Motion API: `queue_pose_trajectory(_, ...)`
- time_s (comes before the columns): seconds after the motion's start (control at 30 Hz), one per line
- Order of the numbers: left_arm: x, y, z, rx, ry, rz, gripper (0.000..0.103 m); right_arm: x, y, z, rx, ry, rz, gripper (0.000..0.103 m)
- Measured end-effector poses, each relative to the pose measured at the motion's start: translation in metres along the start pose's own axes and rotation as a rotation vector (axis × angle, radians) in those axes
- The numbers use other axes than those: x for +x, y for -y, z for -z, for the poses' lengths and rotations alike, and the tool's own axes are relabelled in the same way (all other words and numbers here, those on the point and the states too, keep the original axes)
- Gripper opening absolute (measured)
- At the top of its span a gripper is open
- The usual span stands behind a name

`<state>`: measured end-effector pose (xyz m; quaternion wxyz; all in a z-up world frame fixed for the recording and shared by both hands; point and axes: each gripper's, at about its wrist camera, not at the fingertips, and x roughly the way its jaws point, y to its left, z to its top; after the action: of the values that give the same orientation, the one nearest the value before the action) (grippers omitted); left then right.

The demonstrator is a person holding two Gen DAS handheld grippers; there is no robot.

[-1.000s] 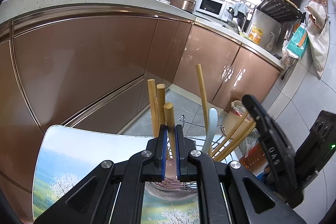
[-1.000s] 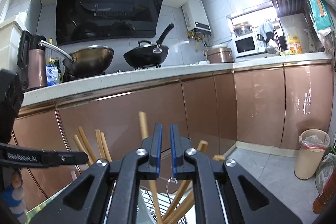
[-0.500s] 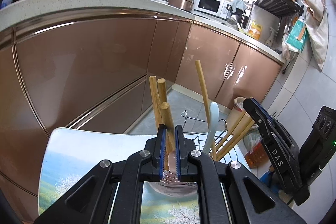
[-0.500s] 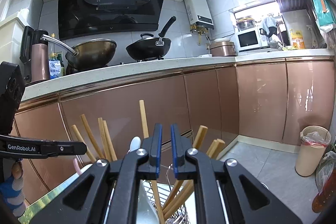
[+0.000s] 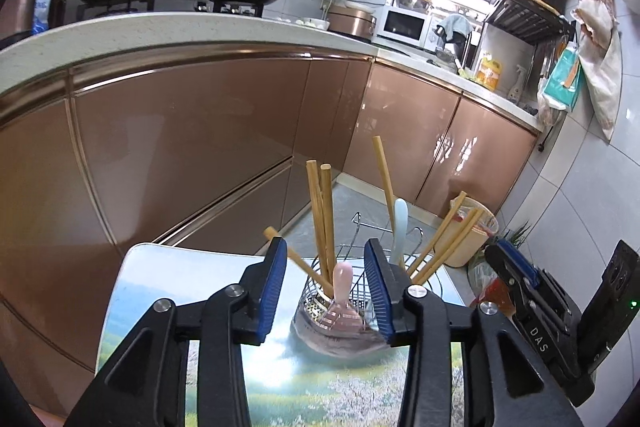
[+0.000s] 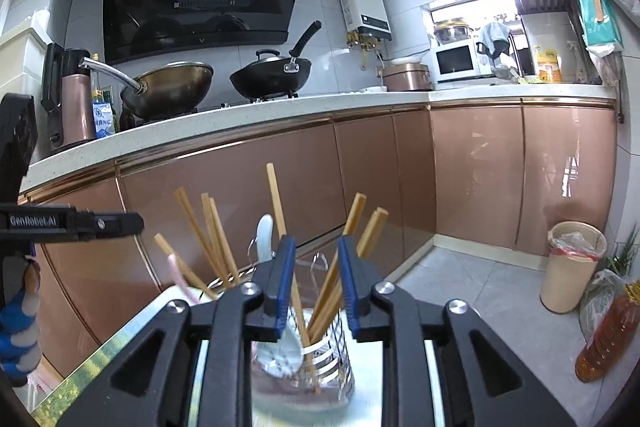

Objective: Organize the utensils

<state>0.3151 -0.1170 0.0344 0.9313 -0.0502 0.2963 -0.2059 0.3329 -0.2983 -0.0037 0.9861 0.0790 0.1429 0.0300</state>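
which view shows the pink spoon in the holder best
The left wrist view: the pale pink plastic spoon stands in full sight in the metal wire utensil holder. The right wrist view shows only a sliver of its handle at the holder's left.

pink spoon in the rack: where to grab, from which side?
Grip the pink spoon on its bare handle tip, coming down from above with the left gripper, whose jaws have just been opening and hold nothing. The bowl sits buried in the wire holder, and chopsticks crowd its left, so pinch the flat faces.
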Motion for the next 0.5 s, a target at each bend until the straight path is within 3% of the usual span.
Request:
queue_pose_trajectory(0.13,-0.025,-0.003,0.012,0.004,0.015,-0.010,0.050,-0.021,-0.010,0.007,0.013,-0.030,0.008,0.022)
queue_pose_trajectory(0.27,-0.050,-0.005,0.032,0.016,0.026,-0.039,0.059,-0.045,-0.024,0.017,0.022,-0.064,0.029,0.042)
queue_pose_trajectory(0.43,-0.081,-0.007,0.060,0.036,0.059,-0.102,0.073,-0.076,-0.048,0.028,0.000,-0.099,0.067,0.049)
queue_pose_trajectory(0.5,-0.090,-0.006,0.066,0.049,0.068,-0.122,0.074,-0.089,-0.059,0.032,-0.019,-0.104,0.078,0.052)
